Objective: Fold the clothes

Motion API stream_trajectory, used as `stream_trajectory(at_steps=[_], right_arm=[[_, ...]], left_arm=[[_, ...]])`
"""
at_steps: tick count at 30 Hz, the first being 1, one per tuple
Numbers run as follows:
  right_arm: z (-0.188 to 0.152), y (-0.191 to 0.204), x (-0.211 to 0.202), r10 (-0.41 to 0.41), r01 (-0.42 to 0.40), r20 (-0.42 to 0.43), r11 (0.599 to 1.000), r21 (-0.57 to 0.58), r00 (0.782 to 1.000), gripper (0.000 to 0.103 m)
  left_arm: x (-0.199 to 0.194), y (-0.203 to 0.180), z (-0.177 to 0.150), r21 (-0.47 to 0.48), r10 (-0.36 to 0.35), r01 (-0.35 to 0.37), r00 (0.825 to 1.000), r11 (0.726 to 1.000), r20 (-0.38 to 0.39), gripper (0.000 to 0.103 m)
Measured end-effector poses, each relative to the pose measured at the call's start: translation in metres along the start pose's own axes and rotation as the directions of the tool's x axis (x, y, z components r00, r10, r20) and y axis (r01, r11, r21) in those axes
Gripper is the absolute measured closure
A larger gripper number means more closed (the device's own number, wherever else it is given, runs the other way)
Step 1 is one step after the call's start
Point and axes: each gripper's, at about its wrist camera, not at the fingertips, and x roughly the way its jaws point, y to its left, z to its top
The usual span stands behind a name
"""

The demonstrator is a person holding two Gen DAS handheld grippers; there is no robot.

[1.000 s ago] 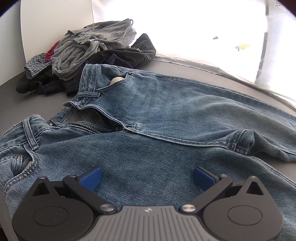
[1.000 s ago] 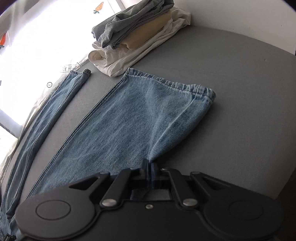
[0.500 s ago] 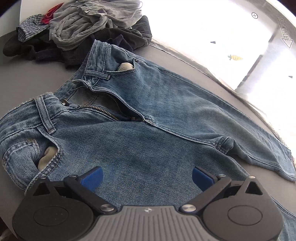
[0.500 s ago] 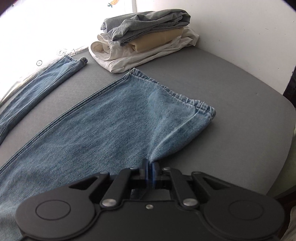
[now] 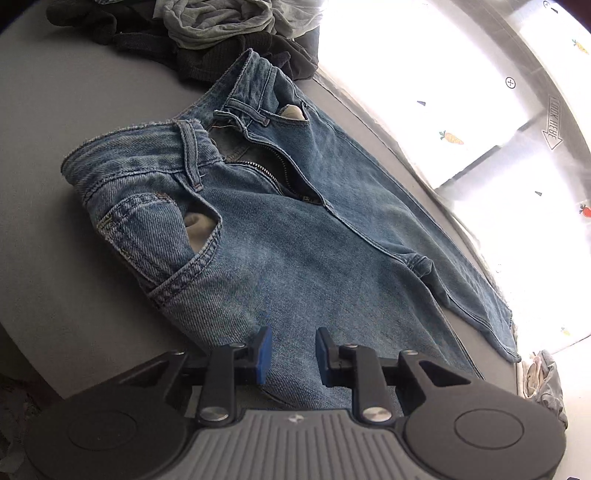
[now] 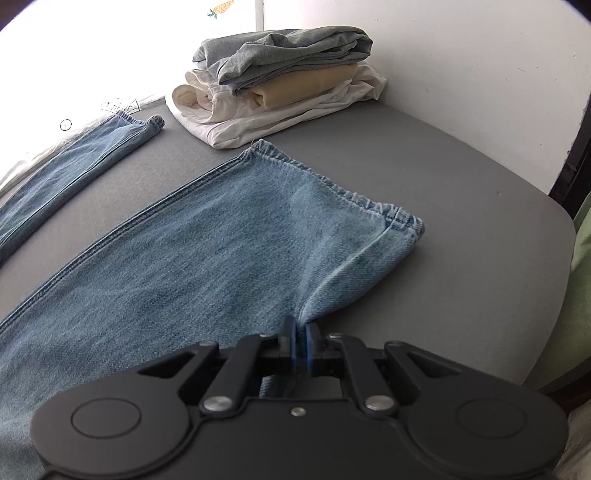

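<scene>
Left fingers point(image 5: 263, 350) now narrower over jeans point(image 5: 314, 236)

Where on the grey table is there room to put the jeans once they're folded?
Bare table lies right of the jeans' leg hem, in front of the folded stack. Another bare patch sits between the waistband and the unfolded heap. The window side is crowded.

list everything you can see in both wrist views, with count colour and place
jeans: 1, blue, spread flat on the table, fly open
unfolded clothes pile: 1, grey and dark, beyond the waistband
folded stack: 1, grey, tan and white, far end by the wall
table: 1, grey, under it all
left tool: 1, blue pads, closing over the jeans' near edge at the hip
right tool: 1, black, shut on the jeans' leg edge near the hem
</scene>
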Motion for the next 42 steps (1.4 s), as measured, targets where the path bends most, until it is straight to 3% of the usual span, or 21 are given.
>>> stream_trajectory(at_steps=[11,14,17,19,26,28,31,34,39,42], right_arm=[[-0.004,0.003,-0.001,-0.019,0.019,0.024,1.000,0.013,1.000,0.095],[-0.005,0.002,-0.002,-0.015,0.015,0.030,1.000,0.024,0.999,0.095],[-0.005,0.003,-0.002,-0.017,0.016,0.034,1.000,0.023,0.999,0.095],[-0.005,0.003,-0.002,-0.017,0.017,0.036,1.000,0.022,0.999,0.095],[-0.007,0.005,-0.001,-0.022,0.022,0.047,1.000,-0.001,0.999,0.095],[-0.007,0.006,-0.001,-0.027,0.027,0.050,1.000,-0.008,0.998,0.095],[-0.008,0.007,-0.001,-0.034,0.035,0.057,0.999,-0.021,0.998,0.095],[-0.007,0.004,-0.001,-0.019,0.019,0.054,1.000,-0.010,0.998,0.095],[-0.003,-0.026,-0.001,0.089,-0.091,0.021,0.980,0.175,0.996,0.099],[-0.005,-0.042,-0.001,0.141,-0.141,0.025,0.930,0.340,0.990,0.100]], left_arm=[[-0.009,0.021,0.008,-0.022,-0.056,0.055,0.994,0.998,-0.090,0.074],[-0.014,0.031,0.006,-0.042,-0.043,0.039,0.995,0.998,-0.092,0.074],[-0.014,0.039,0.004,-0.086,0.013,-0.021,0.996,0.996,-0.085,0.068],[-0.014,0.043,0.003,-0.125,-0.013,0.005,0.998,0.992,-0.060,0.067],[-0.001,0.034,0.010,-0.153,-0.032,0.027,0.999,0.988,-0.031,0.043],[-0.001,0.034,0.011,-0.169,-0.037,0.031,0.999,0.985,-0.032,0.042],[0.001,0.035,0.012,-0.200,-0.038,0.034,0.999,0.979,-0.018,0.045],[0.002,0.034,0.014,-0.195,0.045,-0.047,0.999,0.980,-0.012,0.080],[0.000,0.024,0.022,-0.161,0.031,-0.028,0.999,0.987,0.018,0.083],[-0.006,0.014,0.031,-0.161,-0.013,0.022,0.998,0.987,0.056,0.083]])
